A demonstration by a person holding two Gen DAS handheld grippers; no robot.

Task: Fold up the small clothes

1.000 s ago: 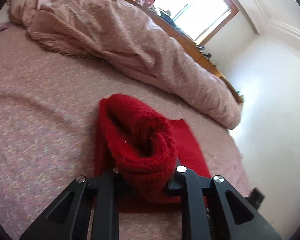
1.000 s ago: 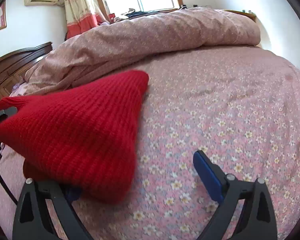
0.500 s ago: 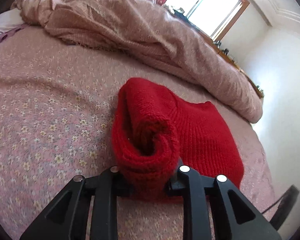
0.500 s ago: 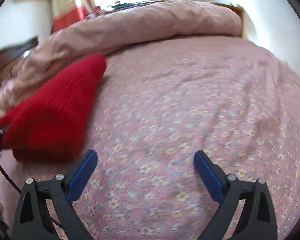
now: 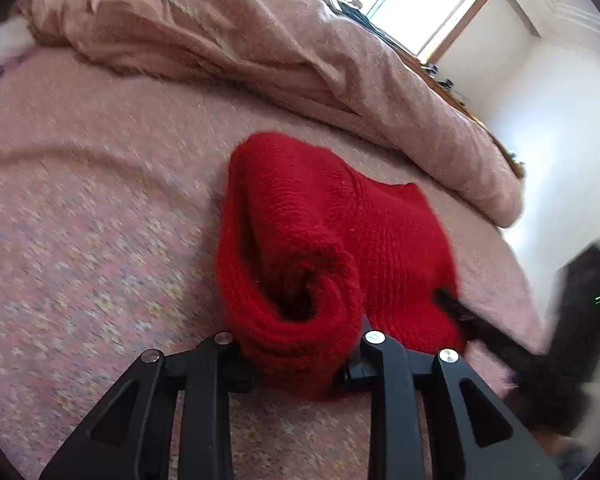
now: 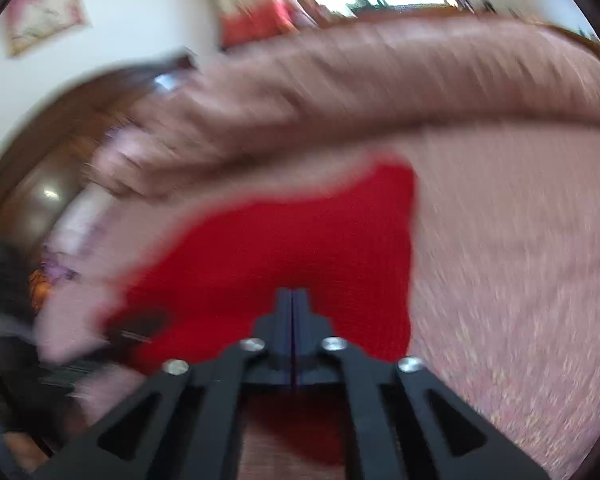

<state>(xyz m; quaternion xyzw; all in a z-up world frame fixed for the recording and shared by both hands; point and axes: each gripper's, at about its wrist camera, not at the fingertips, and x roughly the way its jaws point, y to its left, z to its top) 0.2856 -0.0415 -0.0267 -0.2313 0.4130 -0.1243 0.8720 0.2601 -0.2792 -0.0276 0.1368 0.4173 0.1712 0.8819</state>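
A red knit garment [image 5: 380, 232] lies on the flowered pink bed sheet [image 5: 80, 200], its near end rolled into a thick bundle. My left gripper [image 5: 298, 344] has that bundle between its fingers; the jaws are opening and the knit still fills the gap. In the right wrist view the same red knit garment [image 6: 300, 232] lies spread out and blurred. My right gripper [image 6: 292, 294] hovers over its near part, the blue pads pressed together with nothing between them. That right gripper [image 5: 580, 300] also shows as a dark blur at the garment's right edge.
A bunched pink quilt [image 5: 300, 52] runs along the far side of the bed. A dark wooden headboard [image 6: 40, 160] stands at the left in the right wrist view. A bright window [image 5: 412, 0] and a white wall [image 5: 560, 120] lie beyond.
The right gripper went from wide open to shut and swung left over the garment. The left gripper sank a little, and more of the knit now lies flat on the sheet.
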